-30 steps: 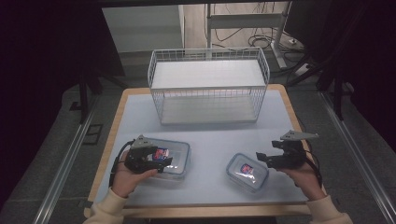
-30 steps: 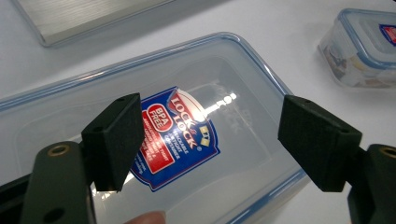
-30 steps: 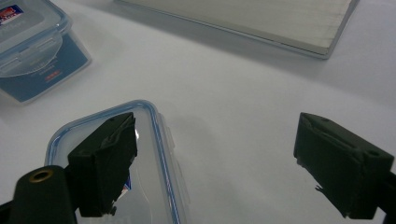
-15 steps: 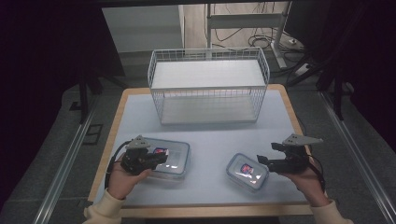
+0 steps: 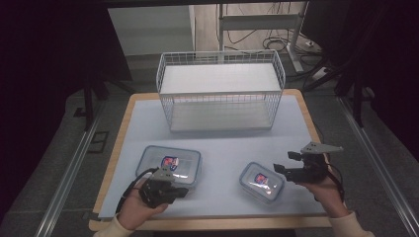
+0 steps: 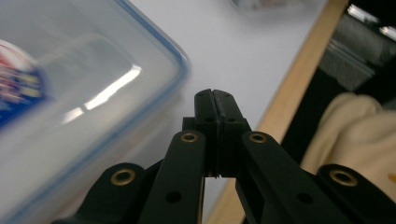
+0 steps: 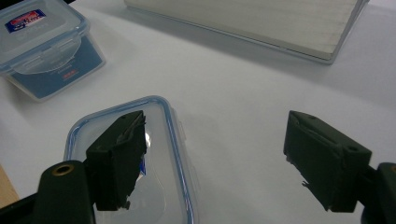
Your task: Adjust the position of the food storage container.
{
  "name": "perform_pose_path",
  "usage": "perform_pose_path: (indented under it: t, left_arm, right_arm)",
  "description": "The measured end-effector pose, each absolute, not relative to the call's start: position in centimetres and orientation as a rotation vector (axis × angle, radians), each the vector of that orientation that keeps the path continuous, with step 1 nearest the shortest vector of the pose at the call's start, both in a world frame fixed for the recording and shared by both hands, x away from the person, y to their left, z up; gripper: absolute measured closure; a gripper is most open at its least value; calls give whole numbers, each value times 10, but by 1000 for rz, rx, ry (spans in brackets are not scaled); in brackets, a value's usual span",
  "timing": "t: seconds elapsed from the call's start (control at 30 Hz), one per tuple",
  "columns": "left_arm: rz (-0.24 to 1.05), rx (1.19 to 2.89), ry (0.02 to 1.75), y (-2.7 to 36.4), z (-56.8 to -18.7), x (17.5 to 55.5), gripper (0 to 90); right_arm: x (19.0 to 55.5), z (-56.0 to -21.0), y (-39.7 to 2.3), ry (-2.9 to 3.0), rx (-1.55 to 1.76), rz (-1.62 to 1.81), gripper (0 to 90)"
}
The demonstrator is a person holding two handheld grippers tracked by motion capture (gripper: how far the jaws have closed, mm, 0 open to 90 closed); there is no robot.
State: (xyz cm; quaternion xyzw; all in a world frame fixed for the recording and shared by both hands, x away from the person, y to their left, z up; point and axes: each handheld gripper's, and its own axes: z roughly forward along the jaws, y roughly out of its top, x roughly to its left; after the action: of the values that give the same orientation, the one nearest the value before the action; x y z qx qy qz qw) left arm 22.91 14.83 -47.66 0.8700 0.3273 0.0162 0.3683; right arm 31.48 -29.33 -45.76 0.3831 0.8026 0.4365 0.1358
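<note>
A person's left tool point(image 5: 170, 190), clenched on nothing after just closing, sits at the near edge of the surface point(image 5: 222, 143) beside the larger lidded container point(image 5: 169, 164), perhaps to nudge it. The right tool point(image 5: 281, 165), jaws spread, flanks the smaller container point(image 5: 261, 181) near the right edge, apparently ready to grasp. A wire basket point(image 5: 221, 91) stands at the far edge, nothing blocking the way.

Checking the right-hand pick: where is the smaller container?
High view: smaller container sits front right on the table, just left of the right gripper.
</note>
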Motion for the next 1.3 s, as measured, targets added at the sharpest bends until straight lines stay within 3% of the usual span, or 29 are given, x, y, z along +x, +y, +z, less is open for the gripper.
perform_pose_path:
  t: [0.23,0.5,1.3]
  left_arm:
    - [48,2304,857,136,-503,230,898]
    - [110,2292,909,140,-506,244,900]
    - [122,2279,937,119,-510,283,900]
  right_arm:
    - [315,-461,-291,2332,1107,1254,215]
    - [315,-462,-294,2326,1115,1243,218]
    - [313,-468,-290,2342,1117,1209,223]
